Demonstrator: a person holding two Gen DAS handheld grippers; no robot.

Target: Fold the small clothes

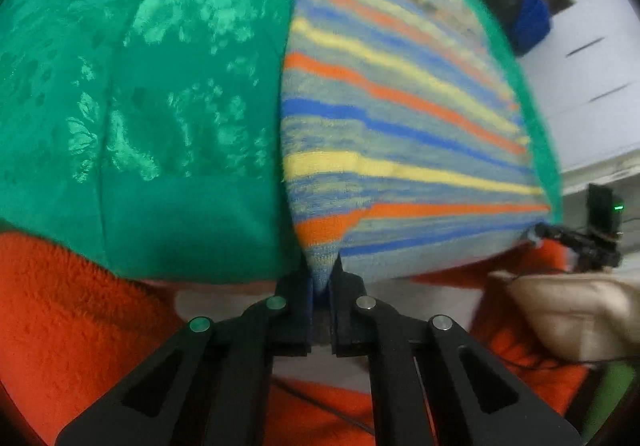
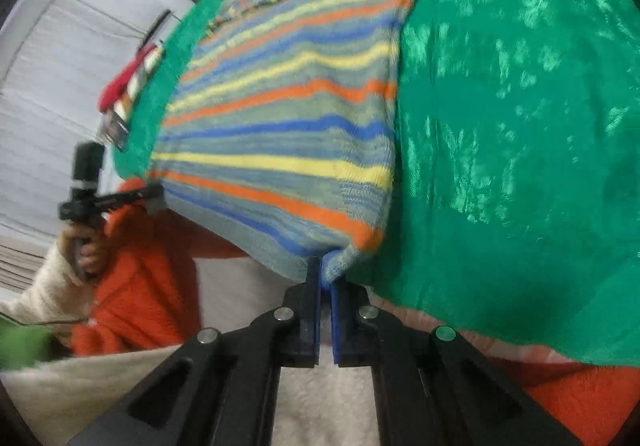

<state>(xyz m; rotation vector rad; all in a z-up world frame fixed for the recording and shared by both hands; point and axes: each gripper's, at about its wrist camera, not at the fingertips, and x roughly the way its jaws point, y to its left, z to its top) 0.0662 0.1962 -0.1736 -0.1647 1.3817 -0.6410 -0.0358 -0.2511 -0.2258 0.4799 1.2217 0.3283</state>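
Observation:
A striped knit garment (image 1: 392, 118) in blue, yellow, orange and grey lies on a green patterned cloth (image 1: 140, 86). My left gripper (image 1: 322, 266) is shut on the garment's near corner at its left edge. In the right wrist view the same striped garment (image 2: 280, 134) spreads over the green cloth (image 2: 520, 126), and my right gripper (image 2: 325, 266) is shut on its other near corner, at its right edge. Each wrist view shows the opposite gripper at the frame's edge: the right gripper (image 1: 576, 238) and the left gripper (image 2: 104, 198), held by a hand.
The person's orange fleece (image 1: 60, 306) and cream sleeve (image 1: 580, 310) fill the foreground below the cloth's near edge. A blue object (image 1: 528, 18) stands on the pale floor at the far right. Small red and striped items (image 2: 128, 94) lie by the cloth's left edge.

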